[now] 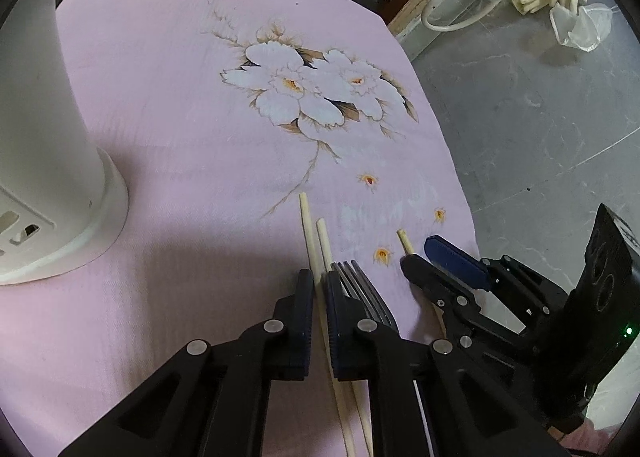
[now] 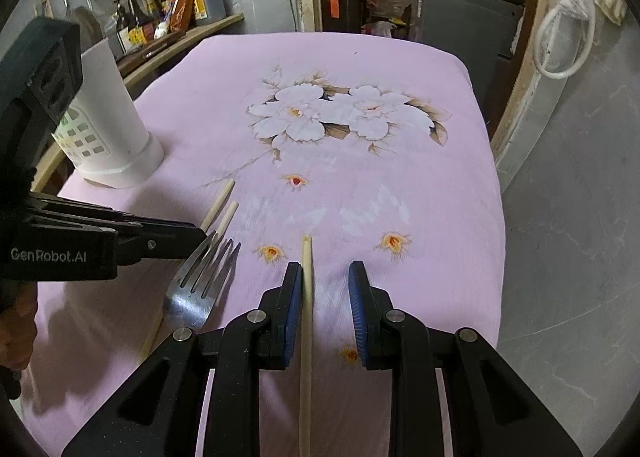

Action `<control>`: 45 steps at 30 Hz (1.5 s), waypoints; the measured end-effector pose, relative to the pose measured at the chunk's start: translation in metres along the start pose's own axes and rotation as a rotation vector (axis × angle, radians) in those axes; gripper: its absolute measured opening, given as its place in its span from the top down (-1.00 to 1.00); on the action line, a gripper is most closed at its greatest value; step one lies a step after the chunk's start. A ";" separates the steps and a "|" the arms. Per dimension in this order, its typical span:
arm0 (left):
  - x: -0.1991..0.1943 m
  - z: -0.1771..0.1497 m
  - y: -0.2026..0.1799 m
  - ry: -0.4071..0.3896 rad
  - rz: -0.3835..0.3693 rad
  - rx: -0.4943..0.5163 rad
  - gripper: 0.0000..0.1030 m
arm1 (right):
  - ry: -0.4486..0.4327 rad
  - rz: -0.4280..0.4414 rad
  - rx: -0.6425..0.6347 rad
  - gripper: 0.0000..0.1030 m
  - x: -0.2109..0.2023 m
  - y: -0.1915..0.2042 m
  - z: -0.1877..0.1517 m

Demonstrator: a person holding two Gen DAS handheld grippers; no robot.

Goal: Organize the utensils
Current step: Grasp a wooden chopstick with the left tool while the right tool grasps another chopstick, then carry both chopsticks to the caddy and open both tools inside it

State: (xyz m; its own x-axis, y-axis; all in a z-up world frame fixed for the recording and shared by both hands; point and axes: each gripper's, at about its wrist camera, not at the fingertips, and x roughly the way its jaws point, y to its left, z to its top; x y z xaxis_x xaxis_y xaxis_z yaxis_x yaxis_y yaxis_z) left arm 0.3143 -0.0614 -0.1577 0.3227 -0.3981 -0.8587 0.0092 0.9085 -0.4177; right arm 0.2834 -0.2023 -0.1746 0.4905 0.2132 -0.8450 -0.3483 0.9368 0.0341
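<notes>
Three pale wooden chopsticks and a metal fork lie on a pink flowered tablecloth. My left gripper is shut on one chopstick. A second chopstick runs close beside it, under the right finger. The fork's tines rest against that gripper. My right gripper stands open over the third chopstick, which lies along its left pad with a wide gap to the other pad. In the left wrist view the right gripper sits just right of the fork.
A tall white utensil holder with slotted sides stands at the table's left. The cloth's right edge drops to a grey floor. Bottles crowd a shelf beyond the far left corner. A hand holds the left gripper.
</notes>
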 end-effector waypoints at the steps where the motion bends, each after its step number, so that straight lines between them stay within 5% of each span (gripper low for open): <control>1: 0.000 -0.001 0.000 -0.004 0.001 0.000 0.87 | 0.001 0.001 0.001 0.64 0.000 0.001 0.001; 3: -0.002 -0.001 0.001 -0.015 -0.002 -0.004 0.88 | 0.001 0.027 0.028 0.92 -0.002 -0.001 0.001; 10: -0.016 -0.015 0.007 -0.075 -0.023 -0.020 0.90 | -0.080 0.116 0.162 0.92 -0.024 -0.018 -0.008; 24: -0.123 -0.038 0.003 -0.424 -0.043 0.032 0.90 | -0.396 0.247 0.357 0.92 -0.104 -0.035 -0.003; 34: -0.215 -0.016 0.039 -0.581 -0.057 0.009 0.91 | -0.536 0.291 0.310 0.92 -0.138 0.027 0.052; 45: -0.295 0.033 0.105 -0.777 -0.038 0.033 0.91 | -0.801 0.358 0.245 0.92 -0.157 0.128 0.146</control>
State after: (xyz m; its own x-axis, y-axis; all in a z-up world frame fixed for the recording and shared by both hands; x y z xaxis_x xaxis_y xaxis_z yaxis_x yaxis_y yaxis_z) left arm 0.2514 0.1555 0.0616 0.8923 -0.2371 -0.3842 0.0579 0.9041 -0.4234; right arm 0.2781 -0.0752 0.0407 0.8255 0.5462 -0.1418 -0.4521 0.7905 0.4132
